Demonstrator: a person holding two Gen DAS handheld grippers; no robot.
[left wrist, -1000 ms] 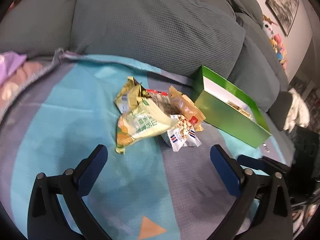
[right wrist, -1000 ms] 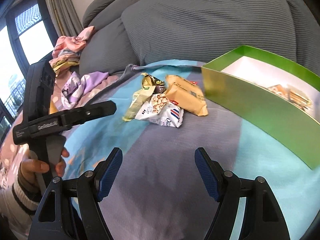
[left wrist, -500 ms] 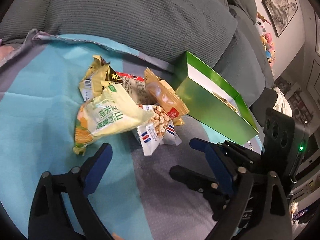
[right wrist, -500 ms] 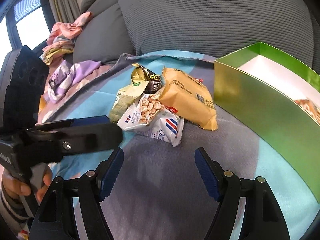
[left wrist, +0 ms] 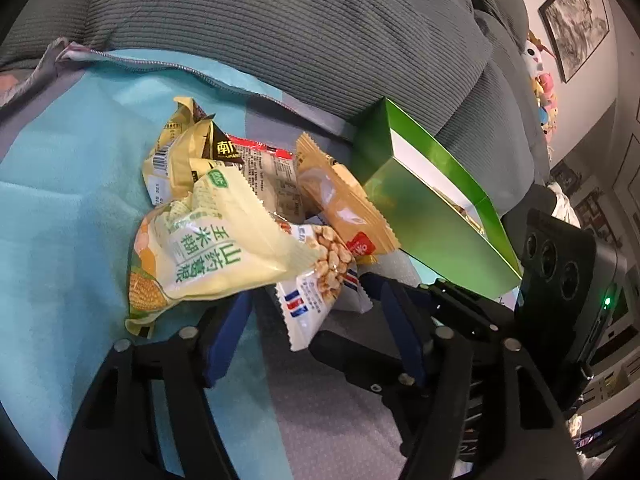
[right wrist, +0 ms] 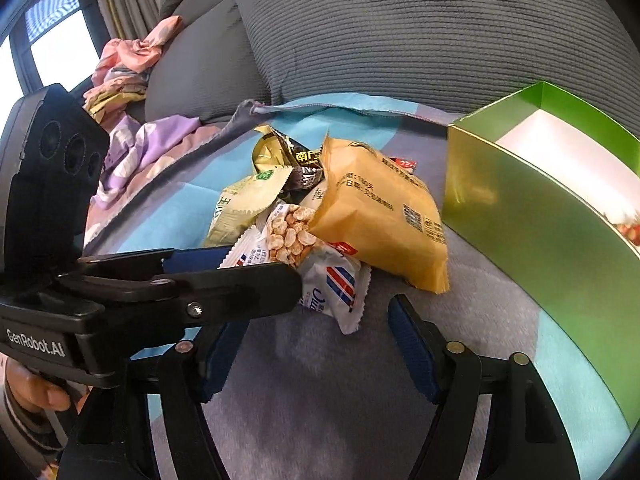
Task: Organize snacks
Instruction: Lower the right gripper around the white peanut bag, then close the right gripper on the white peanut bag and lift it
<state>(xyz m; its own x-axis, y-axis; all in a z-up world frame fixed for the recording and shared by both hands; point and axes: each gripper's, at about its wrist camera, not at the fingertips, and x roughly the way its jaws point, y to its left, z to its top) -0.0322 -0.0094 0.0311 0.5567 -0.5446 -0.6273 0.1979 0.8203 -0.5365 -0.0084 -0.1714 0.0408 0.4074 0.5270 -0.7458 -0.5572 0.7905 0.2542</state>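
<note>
A heap of snack packets lies on a teal and grey blanket (left wrist: 60,208): a pale corn packet (left wrist: 216,252), an orange packet (left wrist: 344,208), a white peanut packet (left wrist: 316,288) and a gold and black one (left wrist: 180,160). To the right stands an open green box (left wrist: 432,232). My left gripper (left wrist: 316,328) is closing, with the white peanut packet's near corner between its blue pads; the pads do not press on it. The right wrist view shows the left gripper (right wrist: 240,276) side-on at that packet (right wrist: 332,280). My right gripper (right wrist: 316,340) is narrowing slightly, open over bare blanket just short of the pile.
Grey sofa cushions (right wrist: 400,40) rise right behind the pile and the green box (right wrist: 520,208). Crumpled pink and purple clothes (right wrist: 132,60) lie at the left by a window. The right gripper's body (left wrist: 560,264) crowds close beside my left one. A hand (right wrist: 40,392) holds the left gripper.
Both grippers have moved in toward the snack pile. The left jaws have narrowed a lot around the white peanut packet's corner. The right jaws have narrowed a little.
</note>
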